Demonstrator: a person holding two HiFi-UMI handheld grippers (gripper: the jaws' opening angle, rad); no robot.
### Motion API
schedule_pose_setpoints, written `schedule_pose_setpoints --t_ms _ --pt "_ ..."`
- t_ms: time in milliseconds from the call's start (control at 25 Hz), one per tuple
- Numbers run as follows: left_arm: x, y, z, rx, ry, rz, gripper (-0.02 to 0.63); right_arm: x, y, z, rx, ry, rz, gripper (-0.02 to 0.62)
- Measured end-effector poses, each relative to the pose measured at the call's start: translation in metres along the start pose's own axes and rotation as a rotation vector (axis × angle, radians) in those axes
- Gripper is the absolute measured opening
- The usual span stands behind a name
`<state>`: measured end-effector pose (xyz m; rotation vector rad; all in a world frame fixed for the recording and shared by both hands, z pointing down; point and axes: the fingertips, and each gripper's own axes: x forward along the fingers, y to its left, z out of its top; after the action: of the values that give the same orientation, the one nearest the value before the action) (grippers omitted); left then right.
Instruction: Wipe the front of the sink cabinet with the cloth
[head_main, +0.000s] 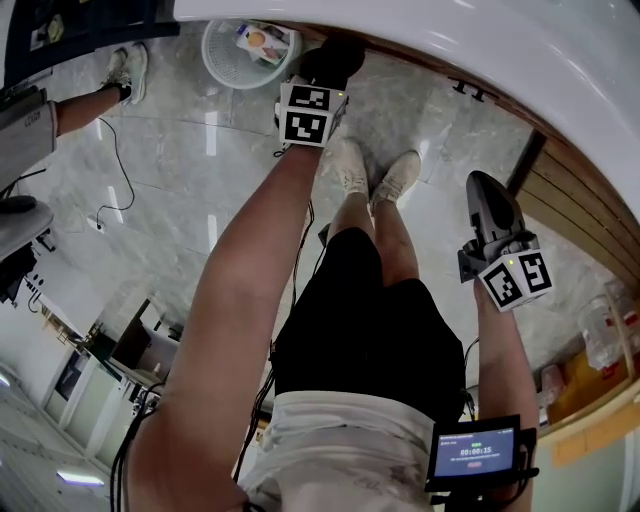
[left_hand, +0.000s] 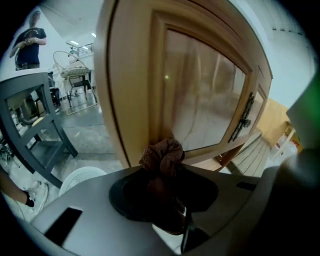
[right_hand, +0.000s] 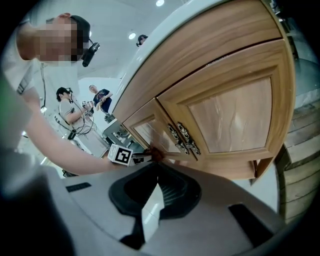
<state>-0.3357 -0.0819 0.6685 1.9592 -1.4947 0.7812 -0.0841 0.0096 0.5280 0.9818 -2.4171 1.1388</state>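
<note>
While cloth (left_hand: 161, 152) sat clamped in left gripper (left_hand: 165, 172) against door (left_hand: 200, 95), right gripper (right_hand: 154, 167) hung closed, empty; cloth hid left tips.

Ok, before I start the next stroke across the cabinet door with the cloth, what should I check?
1. Grip: the left gripper has its jaws shut on the brown cloth. Ok.
2. Contact: the cloth looks pressed against the lower frame of the cabinet door. Ok.
3. Doors closed: both look shut in the right gripper view. Ok.
4. Path: the metal handles sit close beside the cloth and could snag it. Not ok.
5. Right gripper: jaws together, nothing between them, held off the cabinet. Ok.
6. Which areas are already wiped: cannot tell.
</note>
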Motion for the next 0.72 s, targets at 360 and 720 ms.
schedule_pose_setpoints --t_ms 360,720 --pt "0.0 0.067 -0.028 0.13 0.124 0.099 0.124 0.008 0.014 -0.001 -0.018 0.006 0.024 0.012" --pt "0.018 0.037 -0.032 0.154 0.147 0.034 0.124 -0.005 0.001 -0.001 0.049 -0.034 -0.003 0.012"
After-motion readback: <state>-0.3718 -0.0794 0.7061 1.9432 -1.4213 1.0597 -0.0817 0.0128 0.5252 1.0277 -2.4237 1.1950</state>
